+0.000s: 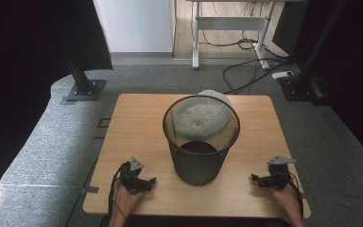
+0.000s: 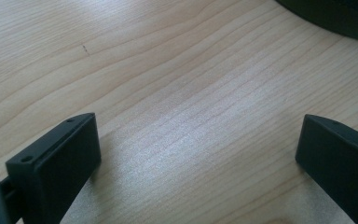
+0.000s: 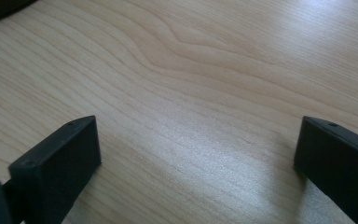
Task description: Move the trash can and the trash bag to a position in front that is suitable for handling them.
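A black wire-mesh bin (image 1: 201, 140) stands upright in the middle of the wooden table (image 1: 137, 127). Behind it, seen partly through the mesh, lies a white crumpled bag-like bundle (image 1: 202, 118). My left gripper (image 1: 146, 183) rests low on the table's near left, a little left of the bin, open with bare wood between its jaws (image 2: 198, 140). At the near right edge my right gripper (image 1: 256, 179) sits the same way, open over bare wood (image 3: 198, 140). The bin's dark base (image 2: 335, 18) edges the top right of the left gripper view.
The table stands on grey carpet (image 1: 47, 142). Black stand posts with base plates (image 1: 82, 90) rise at the back left and back right. A white desk frame (image 1: 231, 33) with loose cables (image 1: 246, 66) is behind. Bare wood surrounds the bin.
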